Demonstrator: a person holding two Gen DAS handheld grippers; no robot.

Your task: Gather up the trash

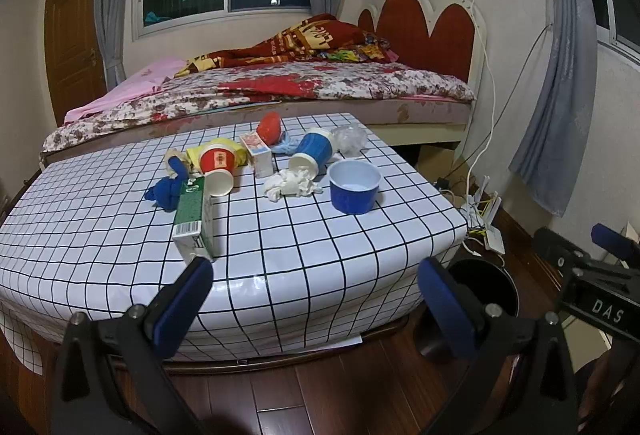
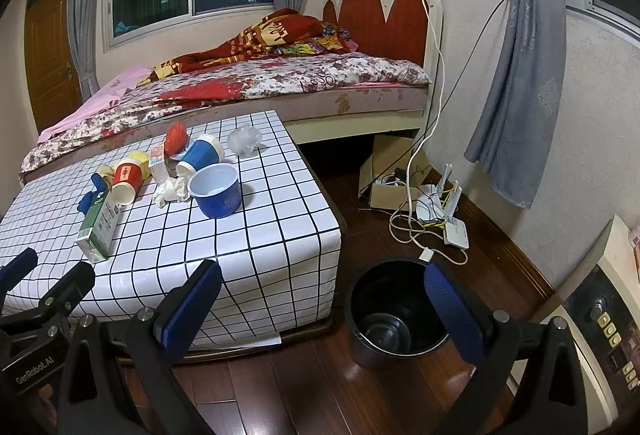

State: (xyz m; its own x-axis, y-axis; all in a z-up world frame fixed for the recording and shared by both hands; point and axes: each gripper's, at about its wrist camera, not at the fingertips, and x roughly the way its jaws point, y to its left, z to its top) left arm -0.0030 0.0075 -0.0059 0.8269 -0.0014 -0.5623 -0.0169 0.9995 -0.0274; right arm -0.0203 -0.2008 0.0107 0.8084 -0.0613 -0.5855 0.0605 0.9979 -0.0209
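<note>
Trash lies on a low table with a white checked cover: a green carton, a tipped red cup, a tipped blue cup, a blue bowl, crumpled tissue and clear plastic wrap. A black bin stands on the floor right of the table. My left gripper is open and empty at the table's front edge. My right gripper is open and empty, over the bin's near side.
A small white carton, a red object, blue fabric and a yellow item also lie on the table. A bed stands behind. Cables, routers and a cardboard box sit on the wooden floor by the right wall.
</note>
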